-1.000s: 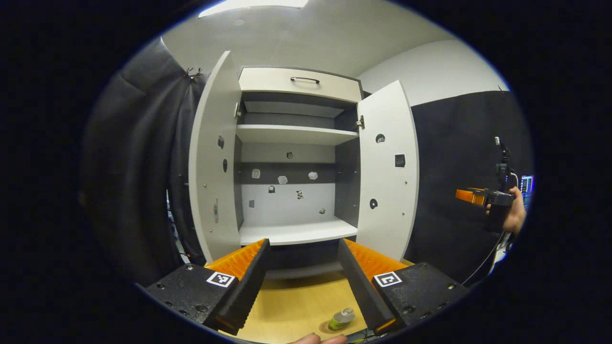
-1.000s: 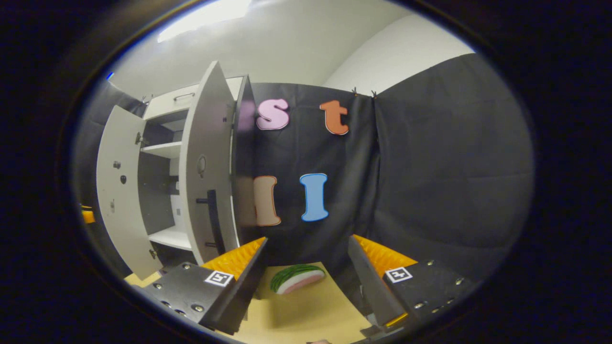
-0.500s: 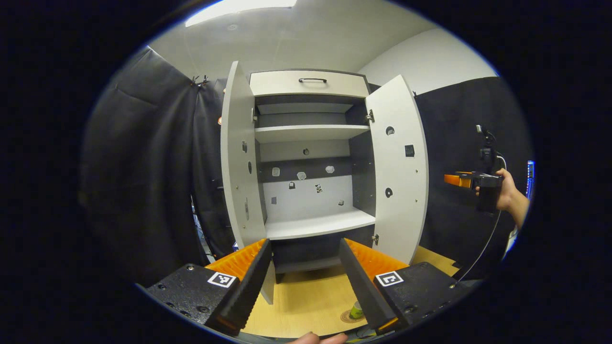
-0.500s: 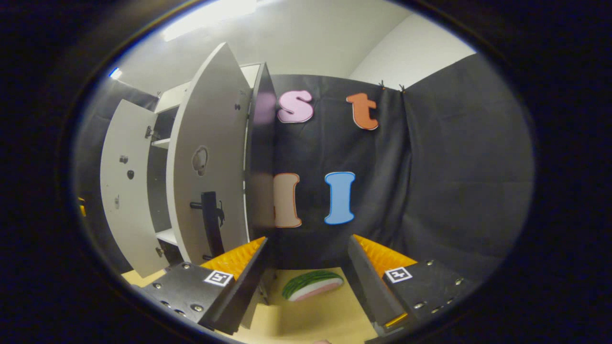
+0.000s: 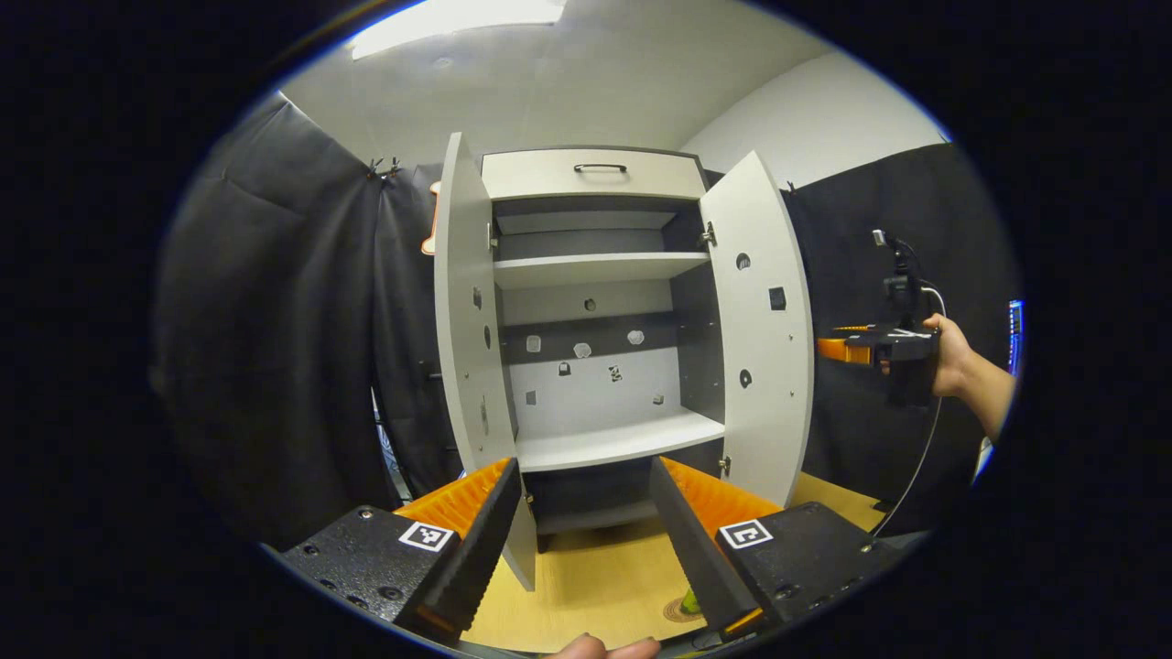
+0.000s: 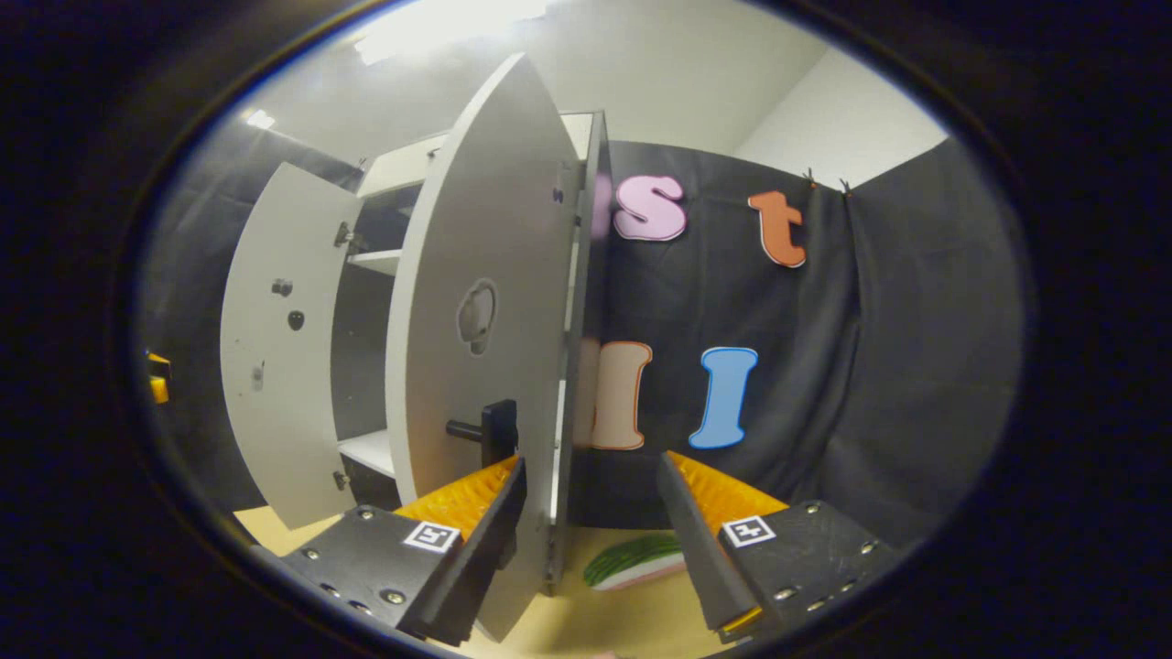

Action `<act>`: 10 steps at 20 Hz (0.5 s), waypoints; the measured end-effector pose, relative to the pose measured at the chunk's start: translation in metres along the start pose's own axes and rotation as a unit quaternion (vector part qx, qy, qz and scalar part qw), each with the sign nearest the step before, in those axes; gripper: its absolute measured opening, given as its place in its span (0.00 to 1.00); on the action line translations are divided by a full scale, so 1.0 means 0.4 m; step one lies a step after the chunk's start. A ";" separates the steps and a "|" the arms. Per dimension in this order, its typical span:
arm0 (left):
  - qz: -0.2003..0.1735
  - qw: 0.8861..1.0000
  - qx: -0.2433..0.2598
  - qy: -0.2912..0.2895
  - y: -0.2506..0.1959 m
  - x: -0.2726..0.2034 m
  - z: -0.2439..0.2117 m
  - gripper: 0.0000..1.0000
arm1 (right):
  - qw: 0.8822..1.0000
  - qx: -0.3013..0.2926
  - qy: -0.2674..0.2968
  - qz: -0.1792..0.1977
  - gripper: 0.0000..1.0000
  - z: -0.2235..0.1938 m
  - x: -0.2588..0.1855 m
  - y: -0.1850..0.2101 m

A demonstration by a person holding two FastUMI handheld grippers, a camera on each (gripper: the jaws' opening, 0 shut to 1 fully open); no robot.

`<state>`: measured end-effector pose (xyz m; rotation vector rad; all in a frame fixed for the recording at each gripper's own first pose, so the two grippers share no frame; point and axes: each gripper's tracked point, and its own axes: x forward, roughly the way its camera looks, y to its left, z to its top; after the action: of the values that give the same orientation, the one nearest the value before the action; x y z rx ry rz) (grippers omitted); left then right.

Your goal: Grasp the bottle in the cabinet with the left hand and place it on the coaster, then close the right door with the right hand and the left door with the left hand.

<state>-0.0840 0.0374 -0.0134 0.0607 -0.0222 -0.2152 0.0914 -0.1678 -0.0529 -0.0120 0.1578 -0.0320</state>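
Left gripper (image 5: 581,513): released, holding nothing.
Right gripper (image 6: 591,508): released, just beside right door (image 6: 476,366).
Bottle (image 5: 689,604): on coaster (image 5: 676,611).

White wall (image 5: 824,119), black cloth (image 5: 275,348), ceiling light (image 5: 458,14), wooden tabletop (image 5: 586,595).

Black tool (image 5: 584,513) bodies are fitted with screws and square coded markers; ribbed finger faces are noted.
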 end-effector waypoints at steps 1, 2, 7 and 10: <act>-0.003 1.000 -0.007 -0.001 -0.004 0.004 -0.002 0.90 | 1.000 0.009 0.002 0.000 0.89 -0.003 -0.001 0.010; -0.006 1.000 -0.013 0.000 -0.007 0.011 -0.004 0.90 | 1.000 0.015 0.002 -0.001 0.89 -0.002 -0.002 0.019; -0.012 1.000 -0.015 0.003 0.002 0.046 -0.024 0.90 | 0.999 0.024 0.006 -0.021 0.89 -0.003 0.003 0.052; -0.011 1.000 -0.011 0.007 0.021 0.040 -0.035 0.90 | 0.999 0.028 0.002 -0.041 0.86 0.003 0.011 0.057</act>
<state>-0.0660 0.0427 -0.0267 0.0404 -0.0048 -0.2364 0.0965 -0.1454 -0.0527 0.0383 0.1603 -0.1180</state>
